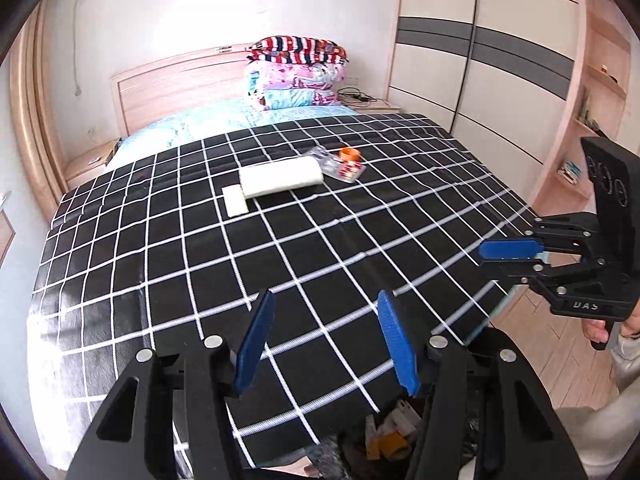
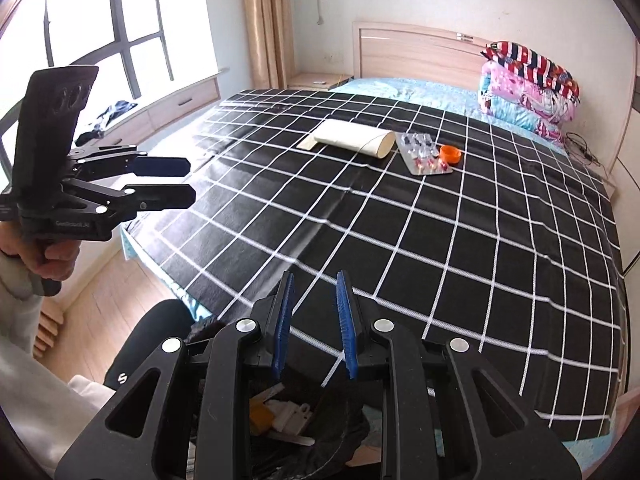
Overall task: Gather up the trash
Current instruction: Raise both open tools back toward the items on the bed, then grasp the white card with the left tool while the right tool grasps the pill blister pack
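A white carton (image 1: pixel 280 177) (image 2: pixel 354 138) with an open flap lies mid-bed on the black checked cover. Beside it lie pill blister packs (image 1: pixel 340 165) (image 2: pixel 424 154) and an orange cap (image 1: pixel 349 154) (image 2: pixel 451 155). A black trash bag (image 1: pixel 384 436) (image 2: pixel 280 420) holding scraps sits below both grippers at the bed's near edge. My left gripper (image 1: pixel 326 342) is open and empty, well short of the trash. My right gripper (image 2: pixel 314 324) is open and empty; it also shows in the left wrist view (image 1: pixel 502 258).
Folded quilts (image 1: pixel 298 74) (image 2: pixel 528 88) are stacked at the headboard. A wardrobe (image 1: pixel 480 60) stands right of the bed, a window (image 2: pixel 100 20) and low drawers on the other side. Nightstands flank the headboard. Wooden floor runs beside the bed.
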A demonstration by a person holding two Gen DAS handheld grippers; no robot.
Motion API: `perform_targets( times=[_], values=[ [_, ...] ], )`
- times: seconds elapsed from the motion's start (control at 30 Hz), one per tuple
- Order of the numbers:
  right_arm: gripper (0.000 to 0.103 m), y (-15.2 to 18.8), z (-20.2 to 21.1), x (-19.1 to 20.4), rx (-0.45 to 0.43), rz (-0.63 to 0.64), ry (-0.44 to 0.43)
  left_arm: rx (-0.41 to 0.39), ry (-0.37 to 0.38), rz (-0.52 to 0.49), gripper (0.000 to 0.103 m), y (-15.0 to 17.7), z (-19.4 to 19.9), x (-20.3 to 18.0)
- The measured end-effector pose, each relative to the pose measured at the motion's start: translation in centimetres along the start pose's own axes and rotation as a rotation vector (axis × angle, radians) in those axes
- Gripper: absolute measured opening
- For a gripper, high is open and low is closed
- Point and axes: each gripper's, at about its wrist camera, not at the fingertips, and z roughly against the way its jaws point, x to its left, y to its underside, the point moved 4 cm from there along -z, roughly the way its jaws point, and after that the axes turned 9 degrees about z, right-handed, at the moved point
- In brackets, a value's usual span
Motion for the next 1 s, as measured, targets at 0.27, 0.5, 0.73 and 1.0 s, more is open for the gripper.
perform_targets(
  times=[0.27, 0.5, 0.73, 1.0],
  values=[
    [0.022, -1.9, -1.3, -2.4, -0.019, -0.012, 0.028, -0.001, -0.048, 0.032, 0.052, -2.8, -2.5, 2.2],
    [0.022, -3.5, -3.0, -4.5, -0.024, -0.026, 0.041, 0.017, -0.085, 0.067, 0.052, -4.9, -5.7, 4.4],
    [0.022, -5.1, -5.3, -6.7, -0.02, -0.036, 0.049, 0.04, -0.129, 0.11, 0.052, -6.7, -9.1, 6.5],
    [0.022, -6.1, -7.9, -8.7, -0.003, -0.048, 0.058, 0.061, -0.159, 0.143, 0.052, -8.3, -12.3, 8.3]
  ],
)
